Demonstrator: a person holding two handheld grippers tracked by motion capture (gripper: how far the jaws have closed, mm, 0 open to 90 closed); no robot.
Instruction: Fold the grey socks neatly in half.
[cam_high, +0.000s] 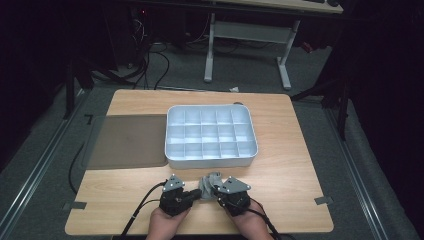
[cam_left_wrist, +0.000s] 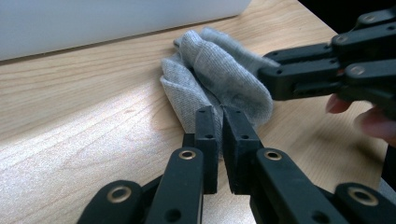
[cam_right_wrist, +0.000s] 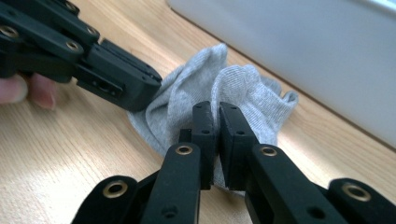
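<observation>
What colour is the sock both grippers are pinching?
Light heather grey, a fine knit. The sock shows best in the left gripper view.

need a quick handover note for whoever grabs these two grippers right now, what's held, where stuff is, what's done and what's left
Left hand-held gripper: jaws shut on the near edge of the grey sock.
Right hand-held gripper: jaws shut on the same sock from the other side.
The sock lies bunched on the wooden table, near the front edge, just in front of the white compartment tray and apart from it. A dark mat lies left of the tray.
Done: both grips are on the sock.
Left: the tray's compartments look empty; probably the sock still has to be folded or shaped and set into one.
</observation>
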